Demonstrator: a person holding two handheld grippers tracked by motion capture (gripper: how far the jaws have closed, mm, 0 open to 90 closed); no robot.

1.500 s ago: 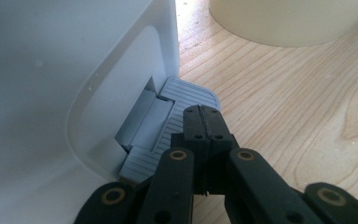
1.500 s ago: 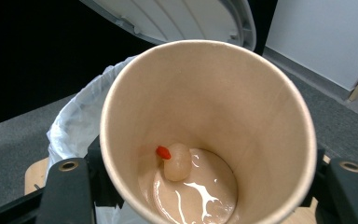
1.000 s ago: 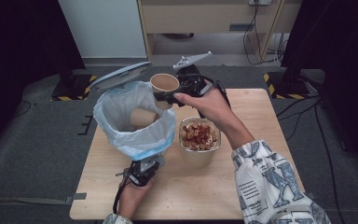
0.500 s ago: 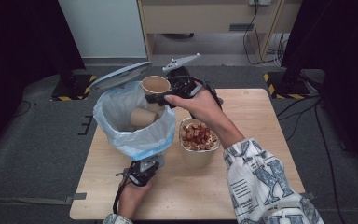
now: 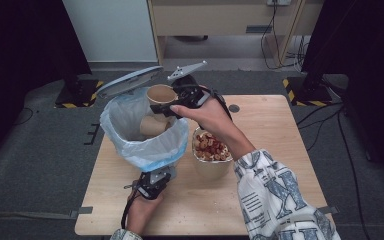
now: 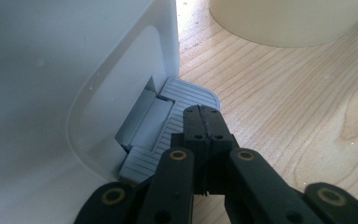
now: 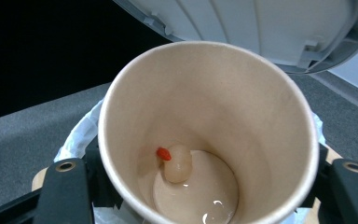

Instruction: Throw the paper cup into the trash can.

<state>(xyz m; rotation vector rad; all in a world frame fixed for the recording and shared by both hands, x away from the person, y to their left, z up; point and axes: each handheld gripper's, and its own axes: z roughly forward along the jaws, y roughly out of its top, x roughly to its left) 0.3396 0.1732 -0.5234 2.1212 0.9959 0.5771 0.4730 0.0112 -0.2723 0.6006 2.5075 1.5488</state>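
Note:
A white pedal bin lined with a blue bag (image 5: pixel 155 155) stands on the wooden table (image 5: pixel 275 135), its grey lid (image 5: pixel 130 81) raised. My right gripper (image 5: pixel 168 103) is shut on a tan paper cup (image 5: pixel 160 93) and holds it upright over the bin's back rim. In the right gripper view the cup (image 7: pixel 205 107) sits between the jaws of the right gripper (image 7: pixel 207 198) and holds a pale lump, a red bit and a little liquid. My left gripper (image 5: pixel 152 182) is shut, and in its own view the left gripper (image 6: pixel 204 116) rests on the bin's grey pedal (image 6: pixel 177 95). Another cup (image 5: pixel 152 126) lies inside the bag.
A paper bowl (image 5: pixel 211 170) heaped with red and pale food scraps (image 5: pixel 209 145) stands just right of the bin, under my right forearm. The bin's white wall (image 6: pixel 51 93) is close on the left in the left gripper view. Bare table lies to the right and front.
My right gripper has carried the cup a little to the left, from beside the bin's back right to over its rim. The left gripper stays on the pedal.

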